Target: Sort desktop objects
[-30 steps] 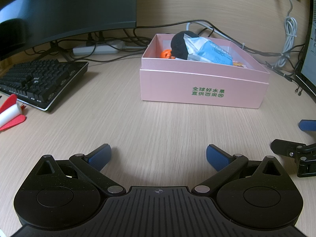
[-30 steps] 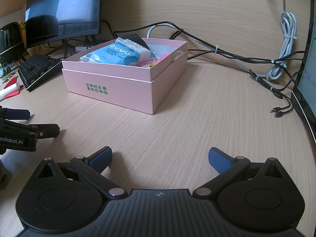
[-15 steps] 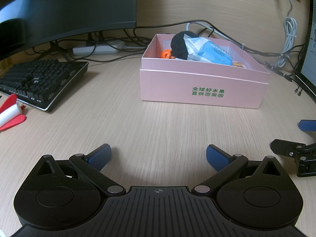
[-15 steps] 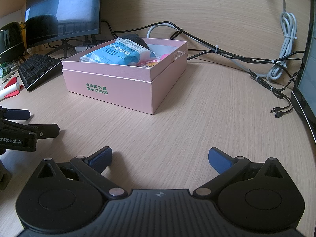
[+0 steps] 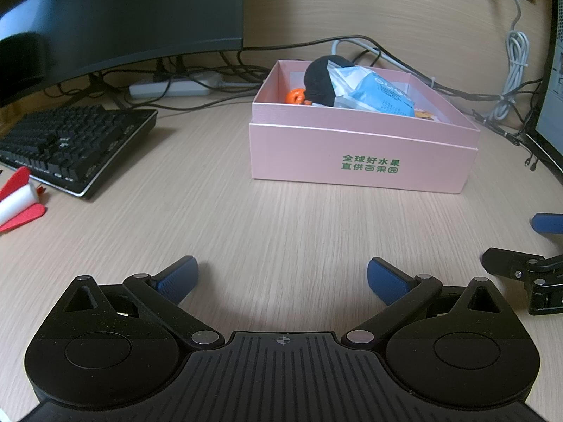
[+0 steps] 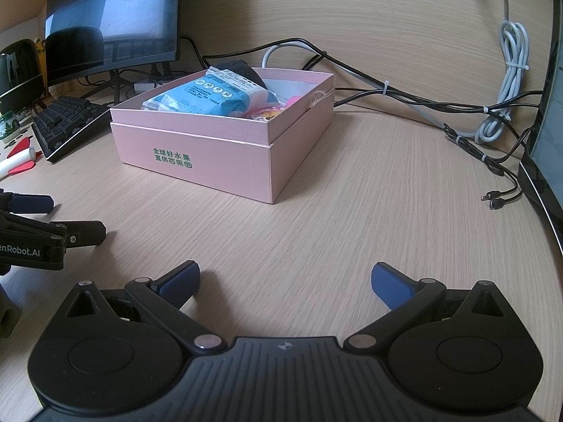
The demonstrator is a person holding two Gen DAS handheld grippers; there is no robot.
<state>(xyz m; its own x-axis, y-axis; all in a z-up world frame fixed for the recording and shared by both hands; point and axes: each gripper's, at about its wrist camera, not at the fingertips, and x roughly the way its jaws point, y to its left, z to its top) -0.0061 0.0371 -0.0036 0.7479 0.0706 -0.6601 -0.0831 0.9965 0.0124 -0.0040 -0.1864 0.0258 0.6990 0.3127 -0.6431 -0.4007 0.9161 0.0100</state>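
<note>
A pink open box (image 5: pixel 362 154) with green print sits mid-desk; it also shows in the right wrist view (image 6: pixel 197 154). Inside lie a blue-and-white packet (image 5: pixel 373 95), a black rounded thing (image 5: pixel 318 79) and a small orange item (image 5: pixel 295 96). A red-and-white toy rocket (image 5: pixel 17 200) lies on the desk at the far left. My left gripper (image 5: pixel 282 277) is open and empty, low over bare desk in front of the box. My right gripper (image 6: pixel 285 281) is open and empty, to the right of the left one.
A black keyboard (image 5: pixel 70 144) lies at the left under a dark monitor (image 5: pixel 116 17). A power strip (image 5: pixel 176 86) and cables (image 6: pixel 422 102) run along the back wall. A second screen edge (image 6: pixel 542 161) stands at the right, with loose audio plugs (image 6: pixel 496 200).
</note>
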